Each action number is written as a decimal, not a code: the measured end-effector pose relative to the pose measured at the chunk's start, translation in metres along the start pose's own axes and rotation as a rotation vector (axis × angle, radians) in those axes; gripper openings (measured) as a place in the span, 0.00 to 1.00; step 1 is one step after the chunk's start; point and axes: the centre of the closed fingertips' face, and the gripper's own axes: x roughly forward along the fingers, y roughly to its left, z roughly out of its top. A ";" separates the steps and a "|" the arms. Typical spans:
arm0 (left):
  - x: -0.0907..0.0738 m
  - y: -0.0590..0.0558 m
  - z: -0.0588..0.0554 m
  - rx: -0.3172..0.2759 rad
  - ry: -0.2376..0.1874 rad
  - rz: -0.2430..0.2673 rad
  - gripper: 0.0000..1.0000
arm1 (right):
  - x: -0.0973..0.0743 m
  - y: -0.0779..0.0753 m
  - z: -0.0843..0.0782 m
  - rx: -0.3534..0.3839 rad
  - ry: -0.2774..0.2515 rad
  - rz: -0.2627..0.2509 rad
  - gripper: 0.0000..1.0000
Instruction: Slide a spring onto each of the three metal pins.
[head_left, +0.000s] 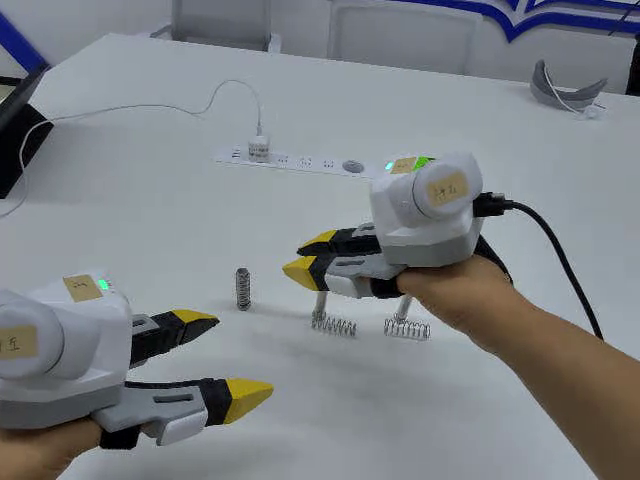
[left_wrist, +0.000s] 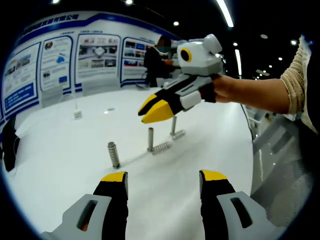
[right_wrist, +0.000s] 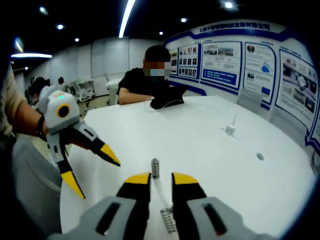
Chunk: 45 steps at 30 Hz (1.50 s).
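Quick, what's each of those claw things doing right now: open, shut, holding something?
Left gripper: open wide, holding nothing.
Right gripper: open only a little, holding nothing.

Bright, even light falls from long ceiling light strips (right_wrist: 127, 17) and small round spotlights (right_wrist: 228, 5), leaving the glossy white tabletop (head_left: 150, 200) pale with a mild sheen. Only faint, soft shadows lie beneath the yellow-tipped white-and-grey right gripper (head_left: 310, 256). The head view is sharp; both gripper views bend the blue-and-white wall posters (left_wrist: 60, 55) and soften towards their edges.
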 end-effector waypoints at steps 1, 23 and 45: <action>0.000 0.000 0.000 0.001 0.000 -0.001 0.58 | -0.003 0.000 -0.001 0.000 -0.001 -0.003 0.17; 0.006 -0.002 0.006 0.021 0.005 -0.012 0.58 | -0.033 -0.005 -0.063 0.037 0.086 -0.046 0.18; 0.007 -0.006 0.003 0.017 0.017 -0.008 0.57 | -0.004 -0.014 -0.105 0.008 0.228 -0.012 0.17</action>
